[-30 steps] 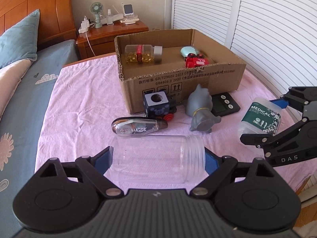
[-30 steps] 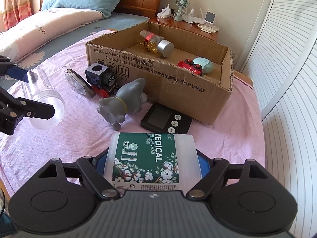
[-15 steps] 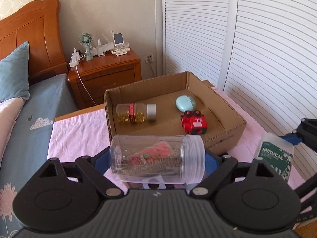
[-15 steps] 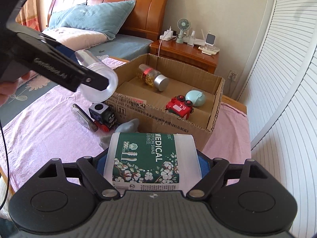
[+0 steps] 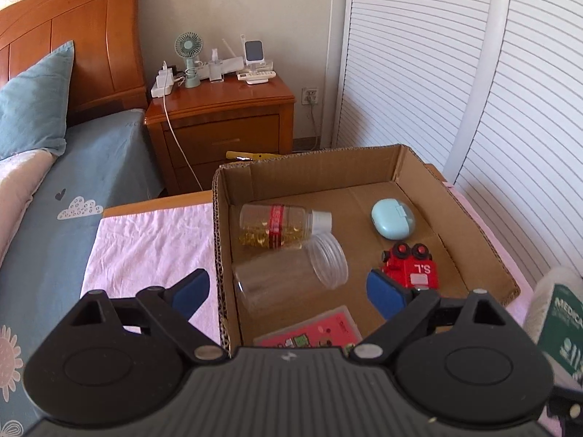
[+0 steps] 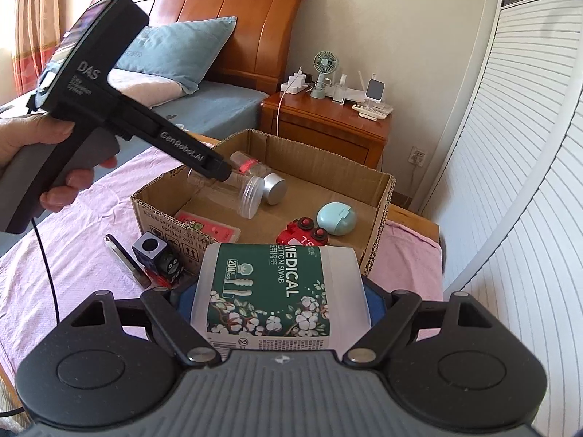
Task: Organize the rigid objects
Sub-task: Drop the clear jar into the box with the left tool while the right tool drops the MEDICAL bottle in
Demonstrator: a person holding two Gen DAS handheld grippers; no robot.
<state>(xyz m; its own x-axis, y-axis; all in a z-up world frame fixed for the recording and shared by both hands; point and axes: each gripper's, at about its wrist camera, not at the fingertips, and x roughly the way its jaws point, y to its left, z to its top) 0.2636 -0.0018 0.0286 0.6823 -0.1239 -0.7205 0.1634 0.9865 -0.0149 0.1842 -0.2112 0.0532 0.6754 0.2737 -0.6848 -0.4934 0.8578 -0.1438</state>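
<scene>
A cardboard box (image 5: 470, 218) (image 6: 153, 204) stands on the pink cloth. My left gripper (image 5: 288, 291) is open above the box's near left part. The clear empty jar (image 5: 291, 273) (image 6: 233, 191) is free of its fingers, tilted, inside the box beside a capsule bottle (image 5: 277, 225). My right gripper (image 6: 277, 298) is shut on a white cotton swab tub (image 6: 269, 291) with a green "MEDICAL" label, held in front of the box; the tub also shows in the left wrist view (image 5: 557, 313).
In the box lie a mint case (image 5: 393, 218), a red toy car (image 5: 411, 266) and a pink card box (image 5: 309, 331). A dark cube toy (image 6: 155, 251) and a slim silver item (image 6: 124, 255) lie on the cloth. A wooden nightstand (image 5: 226, 123) stands behind.
My left gripper carried the clear jar up over the box, then opened and let it go inside. My right gripper lifted the swab tub toward the box.
</scene>
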